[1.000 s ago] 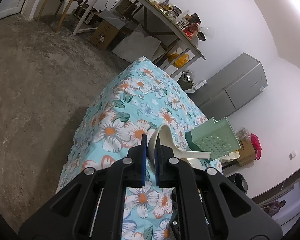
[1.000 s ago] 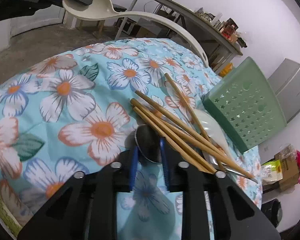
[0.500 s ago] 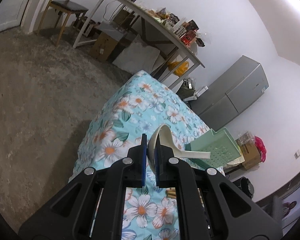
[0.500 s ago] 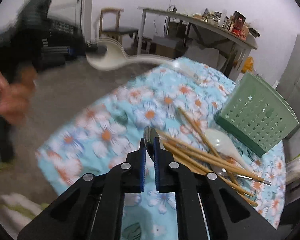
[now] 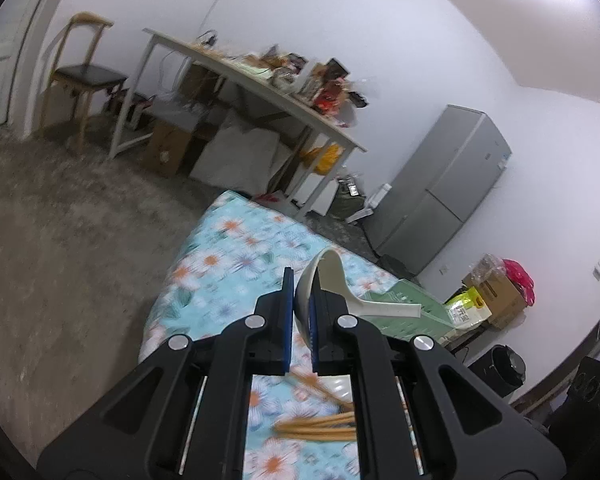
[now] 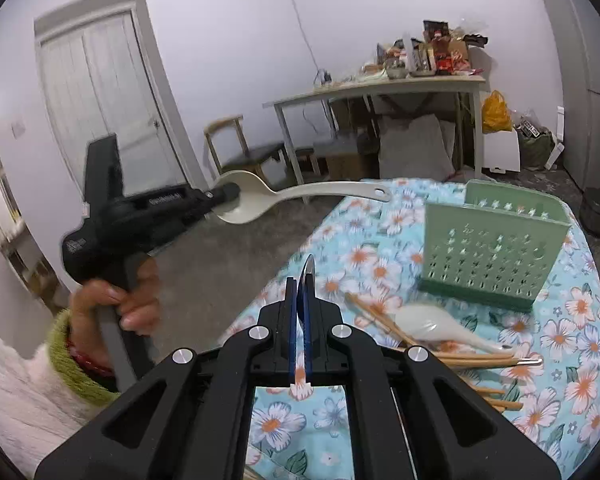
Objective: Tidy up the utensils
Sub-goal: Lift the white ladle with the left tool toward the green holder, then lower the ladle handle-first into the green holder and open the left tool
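My left gripper [image 5: 300, 288] is shut on the bowl of a cream plastic ladle [image 5: 364, 304] and holds it in the air left of the table; it also shows in the right wrist view [image 6: 224, 196] with the ladle [image 6: 300, 194]. My right gripper [image 6: 299, 292] is shut on the bowl of a metal spoon [image 6: 308, 270], lifted above the table. A green perforated utensil holder [image 6: 496, 256] stands upright on the floral tablecloth [image 6: 580, 340]. Wooden chopsticks [image 6: 460, 358] and a white ceramic spoon [image 6: 440, 326] lie in front of the holder.
The floral table ends at its left edge [image 6: 276, 280] above a concrete floor. Behind stand a cluttered white desk [image 6: 380, 88], a chair [image 6: 240, 148], a door [image 6: 100, 108] and a grey fridge [image 5: 444, 188].
Both grippers have risen and pulled back from the table. The right one lifted the metal spoon off the cloth and away from the chopsticks. The ladle stays gripped, now held level.
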A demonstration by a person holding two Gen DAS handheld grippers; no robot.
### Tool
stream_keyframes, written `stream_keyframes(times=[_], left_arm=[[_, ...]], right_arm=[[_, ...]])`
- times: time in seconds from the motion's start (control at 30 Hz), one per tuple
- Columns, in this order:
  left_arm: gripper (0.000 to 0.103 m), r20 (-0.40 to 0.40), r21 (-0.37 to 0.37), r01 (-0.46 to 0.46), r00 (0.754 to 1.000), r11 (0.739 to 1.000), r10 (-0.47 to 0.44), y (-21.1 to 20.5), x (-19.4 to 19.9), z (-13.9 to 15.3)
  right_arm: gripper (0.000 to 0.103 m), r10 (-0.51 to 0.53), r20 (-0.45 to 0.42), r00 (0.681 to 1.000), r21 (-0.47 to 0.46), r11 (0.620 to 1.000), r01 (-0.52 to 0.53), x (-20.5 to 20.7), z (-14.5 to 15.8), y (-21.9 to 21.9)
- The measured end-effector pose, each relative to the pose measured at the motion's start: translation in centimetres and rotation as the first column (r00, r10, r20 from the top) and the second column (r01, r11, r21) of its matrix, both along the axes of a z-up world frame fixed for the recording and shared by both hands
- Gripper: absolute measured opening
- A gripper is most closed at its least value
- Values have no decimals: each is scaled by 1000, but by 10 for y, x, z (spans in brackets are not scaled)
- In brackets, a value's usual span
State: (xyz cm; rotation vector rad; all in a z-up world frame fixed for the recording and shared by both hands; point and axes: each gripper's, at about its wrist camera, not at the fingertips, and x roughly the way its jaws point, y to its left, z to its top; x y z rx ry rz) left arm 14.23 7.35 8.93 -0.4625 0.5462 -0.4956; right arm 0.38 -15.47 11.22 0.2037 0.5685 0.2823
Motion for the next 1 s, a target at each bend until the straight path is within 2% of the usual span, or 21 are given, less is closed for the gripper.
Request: stream_keyframes(times=[0.17, 0.3, 0.37, 0.5, 0.63, 0.77, 0.9, 1.0], left_arm=[[5, 101, 84, 24, 994, 996, -32, -45, 4, 32], [5, 163, 221, 30, 984, 975, -67, -90, 11, 52], [5, 166, 294, 39, 982, 955, -91, -110, 19, 56], [5, 183, 437, 30, 975, 899, -122, -148, 33, 62], [5, 179, 572, 21, 972, 820, -150, -181, 44, 66], [5, 135, 659, 47, 974, 750, -179, -205, 56, 63], [5, 77, 698, 82, 979, 712, -187, -217, 69, 53], [7, 10, 693, 135, 980, 708, -197, -225, 81, 42]], right_arm=[[3, -33, 76, 997, 51, 998, 29, -12, 22, -34], [3, -77, 131, 988, 67, 995, 68, -17, 35, -61], [3, -97, 149, 984, 85, 993, 84, -16, 40, -78], [3, -124, 169, 978, 94, 989, 109, -8, 45, -102], [3, -131, 178, 975, 110, 988, 113, 4, 46, -124], [3, -136, 182, 974, 118, 986, 116, 11, 44, -138], [3, -142, 184, 973, 133, 984, 118, 15, 42, -148], [3, -149, 179, 972, 140, 982, 125, 17, 39, -154]])
